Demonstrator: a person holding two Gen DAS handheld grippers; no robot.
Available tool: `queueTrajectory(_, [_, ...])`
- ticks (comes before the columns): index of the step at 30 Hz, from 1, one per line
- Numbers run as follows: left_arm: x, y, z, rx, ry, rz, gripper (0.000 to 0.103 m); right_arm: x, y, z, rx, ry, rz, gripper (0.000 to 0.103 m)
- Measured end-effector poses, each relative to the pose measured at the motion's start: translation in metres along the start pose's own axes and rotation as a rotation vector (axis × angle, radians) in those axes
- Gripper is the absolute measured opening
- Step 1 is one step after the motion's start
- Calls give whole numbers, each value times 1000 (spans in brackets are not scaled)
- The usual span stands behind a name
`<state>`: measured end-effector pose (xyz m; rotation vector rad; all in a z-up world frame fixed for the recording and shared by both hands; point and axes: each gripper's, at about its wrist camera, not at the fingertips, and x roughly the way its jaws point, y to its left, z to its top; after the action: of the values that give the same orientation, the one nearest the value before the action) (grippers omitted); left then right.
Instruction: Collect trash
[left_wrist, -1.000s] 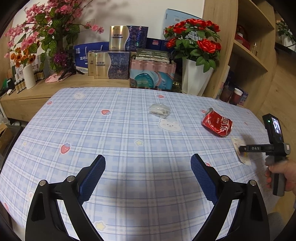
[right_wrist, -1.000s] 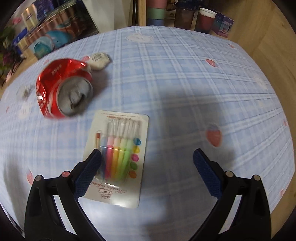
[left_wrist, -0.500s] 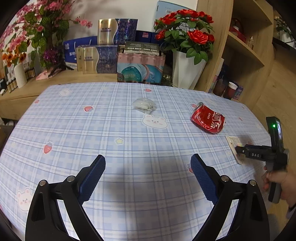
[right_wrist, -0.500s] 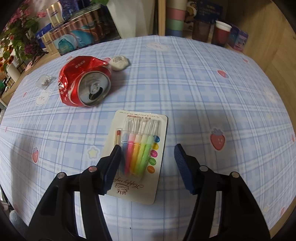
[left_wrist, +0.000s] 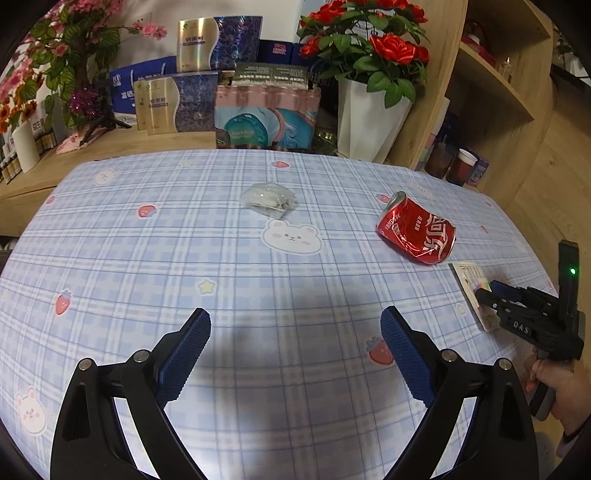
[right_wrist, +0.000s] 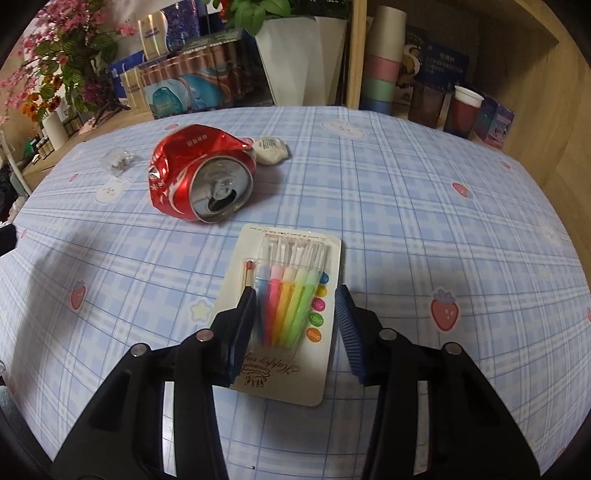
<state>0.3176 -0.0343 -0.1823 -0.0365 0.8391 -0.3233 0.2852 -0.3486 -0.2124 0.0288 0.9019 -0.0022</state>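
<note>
Black left gripper (left_wrist: 295, 338), blue ribbed pads, silver screws, right gripper (right_wrist: 295, 306) alike, bare-skinned hand (left_wrist: 557, 387)

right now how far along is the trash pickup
Nothing looks collected yet. The crushed can, the clear wrapper, the white wad and the candle pack all lie on the table. In hand: the right gripper has its jaws astride the pack, one on each side, not yet clamped. The left gripper hovers open, holding nothing. All four pieces are left; no bin is in view.
</note>
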Motion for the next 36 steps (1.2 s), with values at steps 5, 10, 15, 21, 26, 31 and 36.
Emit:
queueTrajectory(5, [24, 3, 20, -23, 18, -3, 91, -5, -5, -1, 26, -41, 1, 46])
queueTrajectory(10, [54, 10, 57, -43, 16, 31, 86, -8, -20, -2, 112, -65, 7, 46])
queueTrajectory(15, [96, 25, 92, -87, 43, 81, 85, -7, -22, -2, 124, -66, 17, 46])
queueTrajectory(21, [139, 36, 112, -91, 111, 111, 75, -6, -29, -3, 163, -62, 34, 46])
queueTrajectory(26, [137, 36, 113, -73, 114, 92, 24, -4, -31, -2, 169, -58, 45, 46])
queueTrajectory(31, [107, 22, 98, -9, 97, 37, 14, -6, -29, -1, 169, -68, 36, 46])
queueTrajectory(36, [59, -1, 80, 63, 54, -17, 12, -15, -24, -3, 146, -90, 39, 46])
